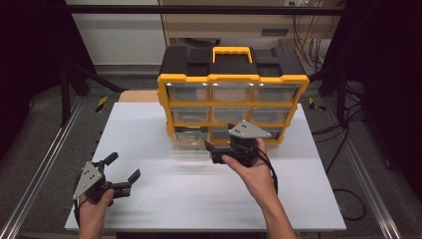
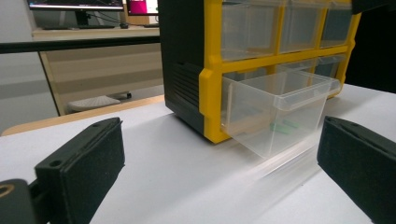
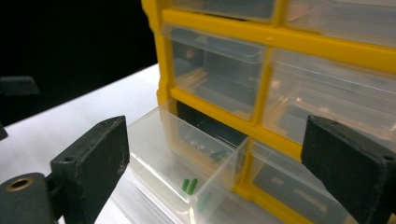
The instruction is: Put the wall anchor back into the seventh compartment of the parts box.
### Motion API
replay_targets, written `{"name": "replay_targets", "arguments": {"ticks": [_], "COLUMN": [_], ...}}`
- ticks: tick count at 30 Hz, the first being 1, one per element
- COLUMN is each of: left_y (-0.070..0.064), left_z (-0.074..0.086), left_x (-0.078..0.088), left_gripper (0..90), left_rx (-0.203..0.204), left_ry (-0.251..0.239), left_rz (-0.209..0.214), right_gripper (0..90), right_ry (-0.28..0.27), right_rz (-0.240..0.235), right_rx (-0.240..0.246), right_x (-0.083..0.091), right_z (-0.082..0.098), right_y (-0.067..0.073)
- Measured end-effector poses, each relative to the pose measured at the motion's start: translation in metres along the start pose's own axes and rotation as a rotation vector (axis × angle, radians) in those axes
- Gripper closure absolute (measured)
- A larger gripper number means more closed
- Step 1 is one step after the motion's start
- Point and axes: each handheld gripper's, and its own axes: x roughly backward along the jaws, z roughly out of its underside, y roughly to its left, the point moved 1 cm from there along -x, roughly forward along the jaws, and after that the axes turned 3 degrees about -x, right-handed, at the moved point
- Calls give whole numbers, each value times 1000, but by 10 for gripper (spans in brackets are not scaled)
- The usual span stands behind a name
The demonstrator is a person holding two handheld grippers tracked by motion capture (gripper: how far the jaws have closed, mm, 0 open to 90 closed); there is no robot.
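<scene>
Bottom-left drawer [image 1: 191,147] pulled out of the yellow organizer [image 1: 232,102], both my tongs empty.

My right tongs [image 1: 215,149] hang just in front of the organizer's lowest row, jaws spread wide with nothing between them, right beside the clear drawer that juts forward onto the white table [image 1: 164,194] (a few small green pieces [image 3: 189,185] lie inside it). My left tongs [image 1: 122,174] sit well off to the organizer's front left, low over the table, jaws also apart and holding nothing.
</scene>
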Motion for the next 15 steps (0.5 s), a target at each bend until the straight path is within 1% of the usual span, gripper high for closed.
{"name": "replay_targets", "arguments": {"ticks": [1, 6, 9, 12, 15], "left_y": [0, -2, -3, -4, -6], "left_z": [0, 0, 0, -1, -1], "left_x": [0, 0, 0, 0, 0], "left_gripper": [5, 4, 4, 4, 4], "left_rx": [1, -11, -16, -21, -27], "left_ry": [-1, 3, 6, 12, 16], "left_rz": [2, 12, 16, 10, 14], "right_gripper": [78, 74, 75, 91, 85], "right_ry": [-12, -53, -69, -82, -88], "right_rz": [4, 34, 45, 36, 48], "right_rx": [-13, -44, -51, -62, -54], "right_x": [4, 21, 30, 39, 46], "right_z": [2, 15, 23, 31, 38], "right_y": [-3, -21, -29, -35, -40]}}
